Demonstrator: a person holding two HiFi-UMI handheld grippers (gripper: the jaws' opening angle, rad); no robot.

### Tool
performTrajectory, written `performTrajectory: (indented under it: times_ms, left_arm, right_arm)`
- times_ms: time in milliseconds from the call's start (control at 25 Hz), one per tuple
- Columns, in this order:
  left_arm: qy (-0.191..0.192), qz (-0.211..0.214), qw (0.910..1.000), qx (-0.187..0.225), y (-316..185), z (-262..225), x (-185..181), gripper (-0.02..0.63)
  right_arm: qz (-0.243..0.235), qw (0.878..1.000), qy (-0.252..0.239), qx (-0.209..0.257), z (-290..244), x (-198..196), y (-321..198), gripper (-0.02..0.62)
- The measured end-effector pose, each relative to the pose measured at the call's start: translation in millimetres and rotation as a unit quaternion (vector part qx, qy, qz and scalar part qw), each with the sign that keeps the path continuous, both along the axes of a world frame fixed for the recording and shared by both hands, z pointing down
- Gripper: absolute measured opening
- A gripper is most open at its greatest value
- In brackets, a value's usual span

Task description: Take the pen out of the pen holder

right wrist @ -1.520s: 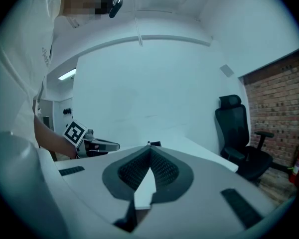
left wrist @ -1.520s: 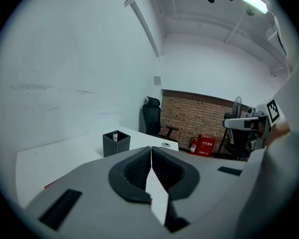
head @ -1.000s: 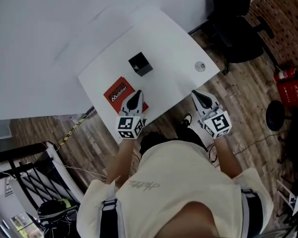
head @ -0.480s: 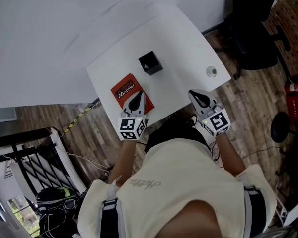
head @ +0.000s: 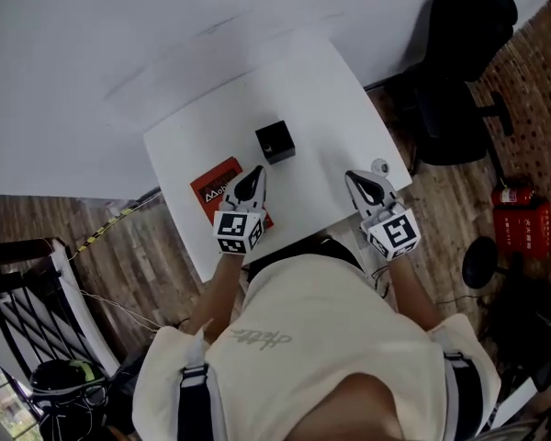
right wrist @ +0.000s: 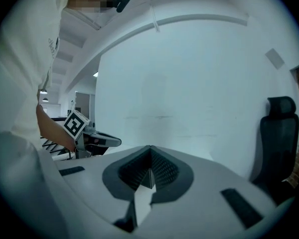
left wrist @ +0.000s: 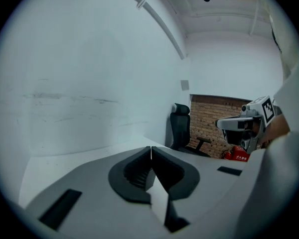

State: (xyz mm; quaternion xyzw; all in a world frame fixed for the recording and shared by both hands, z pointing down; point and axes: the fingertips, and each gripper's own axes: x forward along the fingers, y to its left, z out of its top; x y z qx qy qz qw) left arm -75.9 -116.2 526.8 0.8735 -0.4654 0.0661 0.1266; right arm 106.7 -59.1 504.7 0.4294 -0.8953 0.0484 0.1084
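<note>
In the head view a black square pen holder (head: 275, 141) stands near the middle of the white table (head: 326, 99). I cannot make out a pen in it. My left gripper (head: 255, 175) hovers over a red book (head: 211, 185), just short of the holder and to its left, shut on nothing. The right gripper (head: 353, 178) is over the table's near right part, also shut and empty. In the left gripper view the jaws (left wrist: 151, 151) meet, with the right gripper (left wrist: 244, 126) off to the side. In the right gripper view the jaws (right wrist: 150, 148) are pressed together.
A small round fitting (head: 379, 166) sits in the table beside the right gripper. A black office chair (head: 459, 72) stands to the right, with a red fire extinguisher (head: 517, 219) on the wooden floor. A black rack (head: 18, 292) is at the lower left. A white wall runs behind the table.
Both grippers have moved forward over the table towards the pen holder, the right one coming in from beyond the table's near edge. Both stayed shut.
</note>
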Motion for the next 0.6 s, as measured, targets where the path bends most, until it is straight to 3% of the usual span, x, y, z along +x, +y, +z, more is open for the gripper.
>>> performTrajectory:
  times_ms: [240, 600]
  left_arm:
    - [-0.007, -0.004, 1.0000, 0.003, -17, 8, -14, 0.018]
    - [-0.015, -0.060, 0.9980, -0.013, -27, 7, -31, 0.020]
  right_arm:
    - [-0.009, 1.000, -0.004, -0.010, 7, -25, -30, 0.008]
    - [-0.065, 0.998, -0.022, -0.001, 0, -43, -70, 0.008]
